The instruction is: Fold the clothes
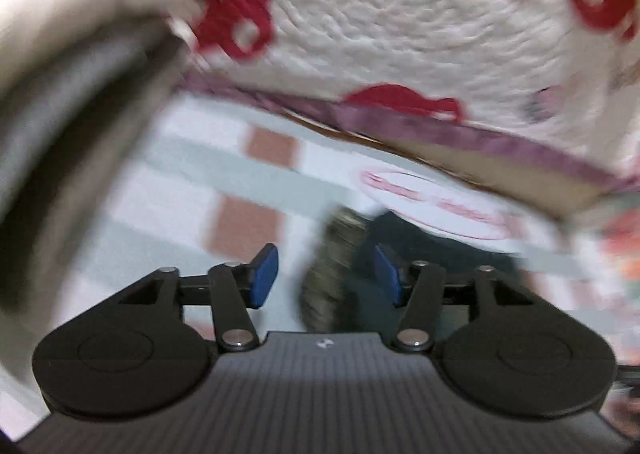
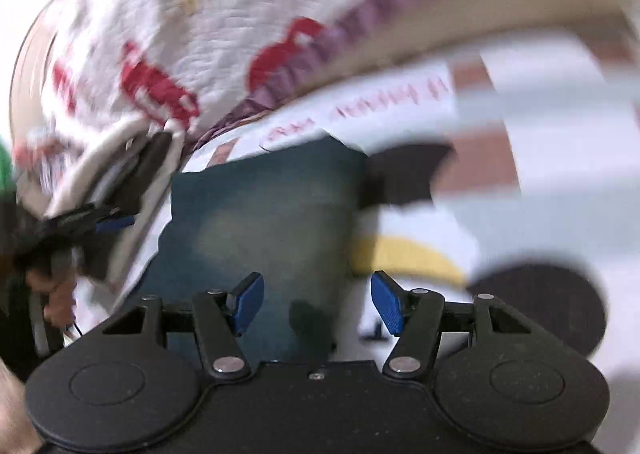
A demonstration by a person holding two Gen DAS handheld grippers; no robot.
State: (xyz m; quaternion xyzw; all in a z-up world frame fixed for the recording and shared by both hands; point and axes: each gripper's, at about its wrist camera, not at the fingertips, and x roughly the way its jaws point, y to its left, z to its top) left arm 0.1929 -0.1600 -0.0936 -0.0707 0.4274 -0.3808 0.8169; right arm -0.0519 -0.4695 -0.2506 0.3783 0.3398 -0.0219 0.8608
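Note:
A dark blue folded garment [image 2: 260, 213] lies flat on the checked bedsheet [image 2: 560, 213] in the right wrist view. My right gripper [image 2: 318, 302] hovers over the garment's near right edge, jaws open, nothing between the blue pads [image 2: 250, 302]. In the left wrist view the same dark garment [image 1: 420, 250] sits just beyond my left gripper [image 1: 325, 274], with a blurred olive furry patch [image 1: 332, 266] on its left side. That gripper is open and holds nothing. The right wrist view also shows the left gripper [image 2: 108, 223], far left, in a hand.
A white quilt with red shapes and a purple border [image 1: 400, 33] is bunched along the back of the bed. A pale grey cloth [image 1: 80, 53] hangs close at the left. A black piece of fabric [image 2: 400, 177] lies beside the blue garment's far right corner.

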